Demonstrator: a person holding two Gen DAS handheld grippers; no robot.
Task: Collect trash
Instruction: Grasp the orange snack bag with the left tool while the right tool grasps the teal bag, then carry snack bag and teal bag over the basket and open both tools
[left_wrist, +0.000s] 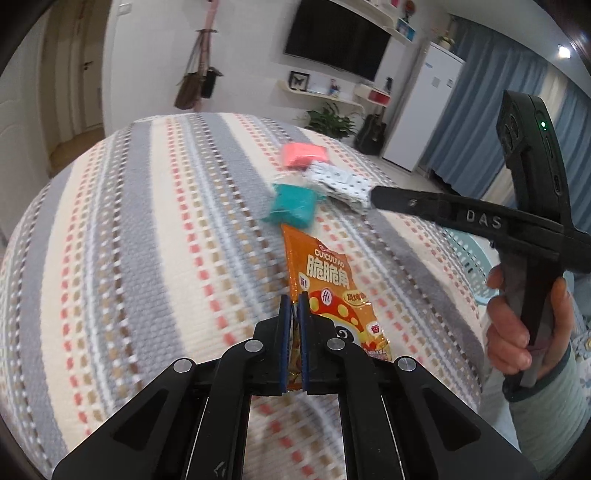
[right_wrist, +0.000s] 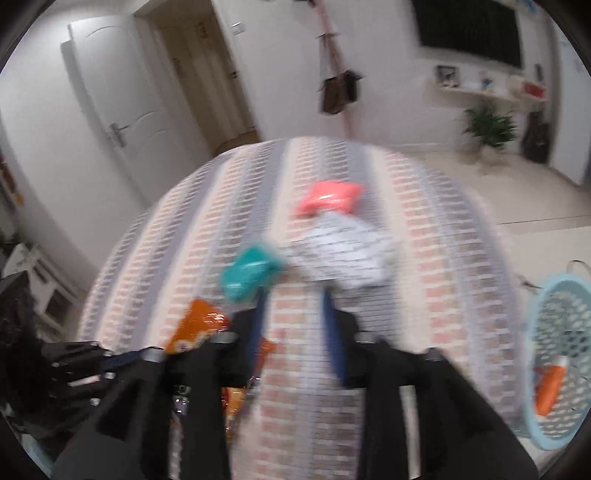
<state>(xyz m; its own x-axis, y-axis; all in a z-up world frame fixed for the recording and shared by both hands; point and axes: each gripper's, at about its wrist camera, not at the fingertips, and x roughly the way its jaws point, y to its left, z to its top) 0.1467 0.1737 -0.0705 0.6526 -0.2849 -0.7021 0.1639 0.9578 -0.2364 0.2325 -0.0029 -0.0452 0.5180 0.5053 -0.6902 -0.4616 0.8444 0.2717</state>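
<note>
My left claw (left_wrist: 293, 306) is clamped on the orange snack bag's (left_wrist: 328, 280) near edge; my right claw (right_wrist: 295, 295) stands apart, just short of the white packet (right_wrist: 347, 254). The basket (right_wrist: 565, 369) off to its right holds one orange piece, so I judge the teal (left_wrist: 293, 205), pink (left_wrist: 303, 156), white and orange packets remain on the striped tabletop (left_wrist: 147, 240).
</note>
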